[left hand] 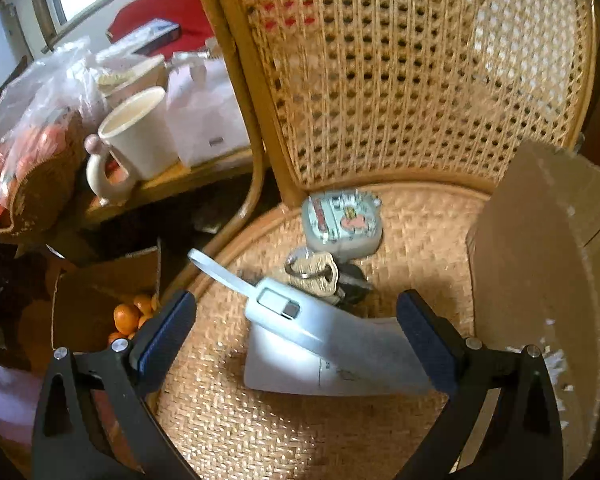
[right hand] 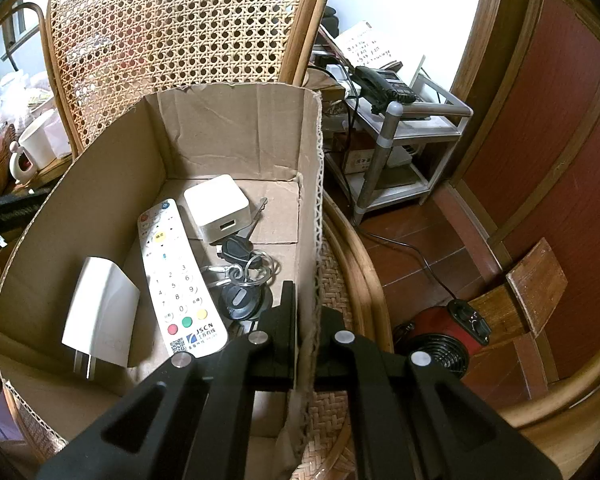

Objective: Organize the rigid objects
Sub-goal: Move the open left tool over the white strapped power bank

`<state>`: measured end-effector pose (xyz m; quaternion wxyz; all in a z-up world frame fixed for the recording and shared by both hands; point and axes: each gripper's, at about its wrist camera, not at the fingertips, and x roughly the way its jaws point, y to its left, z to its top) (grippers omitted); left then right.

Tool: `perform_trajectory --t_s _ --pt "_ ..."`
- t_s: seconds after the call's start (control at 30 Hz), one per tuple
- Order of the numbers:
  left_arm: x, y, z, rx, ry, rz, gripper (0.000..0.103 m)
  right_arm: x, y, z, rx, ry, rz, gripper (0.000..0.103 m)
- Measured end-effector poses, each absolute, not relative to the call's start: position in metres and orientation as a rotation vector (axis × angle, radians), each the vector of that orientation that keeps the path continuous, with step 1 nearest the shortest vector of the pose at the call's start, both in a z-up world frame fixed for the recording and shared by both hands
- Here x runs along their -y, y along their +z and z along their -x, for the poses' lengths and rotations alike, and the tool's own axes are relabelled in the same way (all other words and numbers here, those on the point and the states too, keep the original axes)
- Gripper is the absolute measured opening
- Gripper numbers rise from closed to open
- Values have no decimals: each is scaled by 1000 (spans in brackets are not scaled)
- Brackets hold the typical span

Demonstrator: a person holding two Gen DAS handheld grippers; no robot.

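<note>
On a woven rattan chair seat (left hand: 228, 432), the left hand-held gripper (left hand: 296, 340) hangs with its two blue-padded fingers spread wide. Between them lies a pale grey power bank (left hand: 320, 332) with a looped strap, tilted across a white card (left hand: 284, 372) beneath it. Neither pad touches the power bank; there is a clear gap on both sides. Just beyond the power bank sits a bunch of keys (left hand: 314, 274) on a ring, and behind that a small clear case (left hand: 342, 220) with cartoon pictures, blurred, near the chair's caned back. The brown wall of a cardboard box (left hand: 540, 272) stands at the right of the seat.

The right hand-held gripper (right hand: 306, 320) has its black fingers pressed together on the right-hand wall of the same cardboard box (right hand: 236, 128), one finger inside and one outside, pinching the cardboard edge. Inside the box lie a white remote control (right hand: 176, 276) with coloured buttons, a white plug adapter (right hand: 104, 312) to its left, a square white charger (right hand: 216, 208) at the far end, and a second key bunch (right hand: 240, 272) with black fobs beside the remote.

To the left of the chair, a table (left hand: 172, 184) carries a white mug (left hand: 136, 140).
</note>
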<state>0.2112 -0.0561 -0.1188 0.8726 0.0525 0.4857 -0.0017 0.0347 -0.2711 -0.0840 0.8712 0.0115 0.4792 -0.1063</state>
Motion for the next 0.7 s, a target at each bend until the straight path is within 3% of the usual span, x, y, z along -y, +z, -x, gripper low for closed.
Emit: perform_trajectory --t_s 0.7 --pt "54 -132 -201 -1059 4 -77 100 271 -84 -34 -1002 -220 -21 6"
